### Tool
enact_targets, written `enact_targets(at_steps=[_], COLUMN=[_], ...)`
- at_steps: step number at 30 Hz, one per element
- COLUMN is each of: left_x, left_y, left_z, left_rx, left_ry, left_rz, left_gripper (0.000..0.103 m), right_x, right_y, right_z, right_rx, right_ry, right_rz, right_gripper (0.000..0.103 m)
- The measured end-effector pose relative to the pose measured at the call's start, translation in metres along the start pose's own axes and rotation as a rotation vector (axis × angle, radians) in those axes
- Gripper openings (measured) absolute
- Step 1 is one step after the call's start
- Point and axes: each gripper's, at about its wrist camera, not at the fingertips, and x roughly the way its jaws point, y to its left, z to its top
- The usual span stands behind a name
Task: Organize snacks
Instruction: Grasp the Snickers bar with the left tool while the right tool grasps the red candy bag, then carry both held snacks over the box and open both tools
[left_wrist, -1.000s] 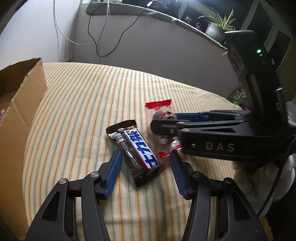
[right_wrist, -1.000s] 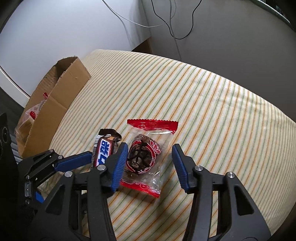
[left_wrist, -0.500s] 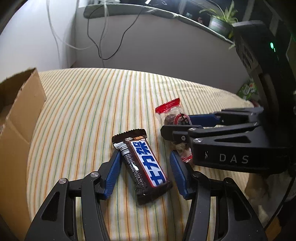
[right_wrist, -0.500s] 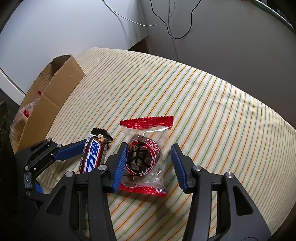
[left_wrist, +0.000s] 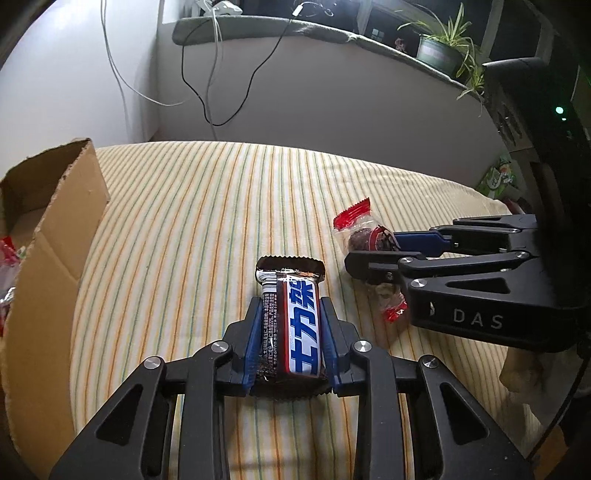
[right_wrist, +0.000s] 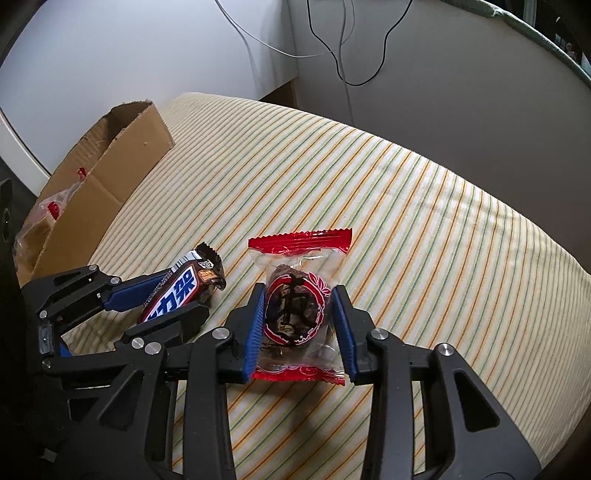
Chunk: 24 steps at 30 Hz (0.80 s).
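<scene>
A brown chocolate bar (left_wrist: 301, 321) with a blue and white label lies lengthwise between the blue pads of my left gripper (left_wrist: 291, 304). The jaws are closing and both pads press its long sides. In the right wrist view the same bar (right_wrist: 184, 284) pokes out of the left gripper (right_wrist: 181, 297). A clear candy packet (right_wrist: 295, 310) with red ends and a dark sweet inside sits between the pads of my right gripper (right_wrist: 299, 295). Its jaws are closing too, squeezing the wrapper's sides. From the left wrist view, the right gripper (left_wrist: 384, 247) holds that packet (left_wrist: 360, 230).
Both snacks are over a round table under a striped yellow cloth (right_wrist: 406, 221). An open cardboard box (right_wrist: 122, 155) with several wrapped snacks stands at the left edge (left_wrist: 55, 229). Cables hang on the wall behind. A potted plant (left_wrist: 439, 55) sits on the ledge.
Both grippers have closed in from open: the left pads now grip the chocolate bar, the right pads now grip the candy packet. Neither hand has shifted much.
</scene>
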Motion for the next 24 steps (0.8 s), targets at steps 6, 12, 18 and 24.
enact_targets(at_steps=[6, 12, 18, 24], left_x=[-0.021, -0.052, -0.078, -0.105], left_y=[-0.001, 0.007, 0.019, 0.037], left_z=[-0.002, -0.006, -0.009, -0.015], left_rx=[-0.008, -0.019, -0.023, -0.037], left_ry=[-0.045, -0.101, -0.155, -0.205], left_rz=[-0.003, -0.011, 0.001, 0.028], left_gripper=[0.028, 0.028, 0.028, 0.028], right_x=[-0.015, -0.036, -0.053, -0.061], right_y=[0.003, 0.019, 0.041, 0.074], right_z=[-0.003, -0.003, 0.000, 0.010], right_rx=[0.006, -0.018, -0.050, -0.095], right_ry=[-0.030, -0.070, -0.104, -0.126], right_rz=[0.007, 0.009, 0.021, 0.039], right_gripper=[0.036, 0.036, 0.036, 0.036])
